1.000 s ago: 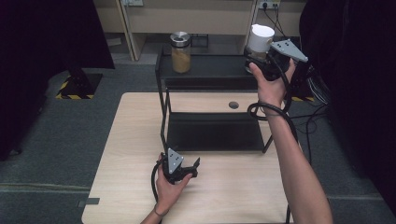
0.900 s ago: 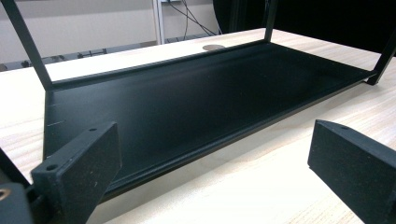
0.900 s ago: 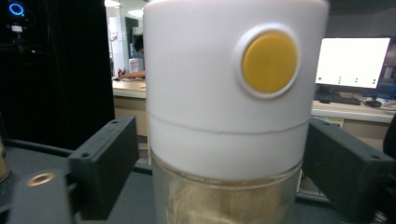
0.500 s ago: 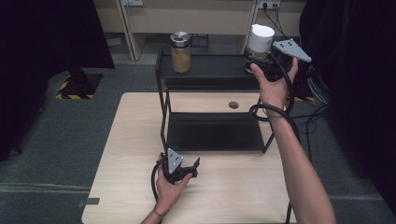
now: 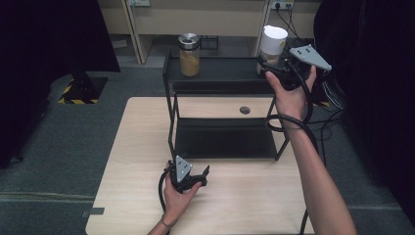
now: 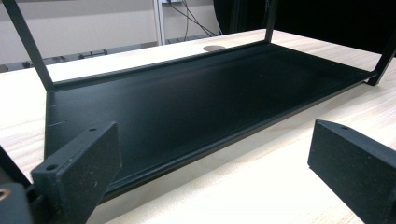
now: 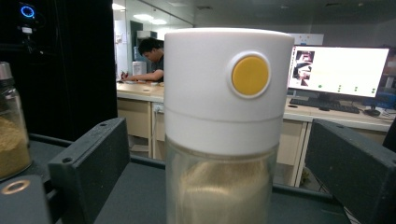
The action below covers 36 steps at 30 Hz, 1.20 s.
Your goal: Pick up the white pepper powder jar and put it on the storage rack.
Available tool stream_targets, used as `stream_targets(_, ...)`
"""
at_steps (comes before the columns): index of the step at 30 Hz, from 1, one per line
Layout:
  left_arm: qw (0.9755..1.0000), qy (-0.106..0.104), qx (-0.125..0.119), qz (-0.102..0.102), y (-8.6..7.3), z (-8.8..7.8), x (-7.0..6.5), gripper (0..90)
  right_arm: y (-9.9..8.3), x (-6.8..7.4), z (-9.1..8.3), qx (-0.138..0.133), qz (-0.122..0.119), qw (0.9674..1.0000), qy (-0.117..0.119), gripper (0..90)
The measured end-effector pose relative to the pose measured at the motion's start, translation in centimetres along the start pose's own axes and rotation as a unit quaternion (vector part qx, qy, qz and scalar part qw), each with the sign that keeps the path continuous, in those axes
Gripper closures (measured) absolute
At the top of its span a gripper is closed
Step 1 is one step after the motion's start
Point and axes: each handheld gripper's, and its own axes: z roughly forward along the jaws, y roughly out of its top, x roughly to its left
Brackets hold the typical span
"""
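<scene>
A clear jar with a white lid and a yellow button (image 5: 272, 46) (image 7: 224, 126) stands upright at the right end of a black rack's top shelf (image 5: 215, 73). My right gripper (image 5: 268, 66) is level with it, one jaw on each side. Its jaws have just been opening, and the pads (image 7: 93, 154) now stand clear of the glass on both sides. My left gripper (image 5: 198, 177) (image 6: 215, 163) rests open in a hand on the wooden table (image 5: 244, 196), facing the rack's lower shelf (image 6: 187, 98). Nothing is between its jaws.
A second jar with a metal lid and yellow-brown contents (image 5: 189, 54) (image 7: 11, 130) stands at the left end of the top shelf. The rack's thin black posts frame the bare lower shelf (image 5: 225, 139). A round hole (image 5: 244, 110) sits in the table behind the rack. Cables trail from both grippers.
The right gripper has shifted very slightly to the right at the white-lidded jar, which stands where it was. The left hand and its gripper have not moved.
</scene>
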Motion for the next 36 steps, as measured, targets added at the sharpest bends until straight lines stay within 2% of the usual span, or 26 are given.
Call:
stream_targets(14, 1.0000, 0.000, 0.000, 0.001, 0.0, 0.0, 0.0, 2.1, -0.7, -0.1, -2.3, -0.015, -0.007, 0.9998, 0.013, 6.9)
stream_targets(36, 1.0000, 0.001, 0.000, 0.002, 0.0, 0.0, -0.1, 2.1, -1.9, 0.0, -4.2, -0.023, -0.018, 0.9991, 0.032, 6.9)
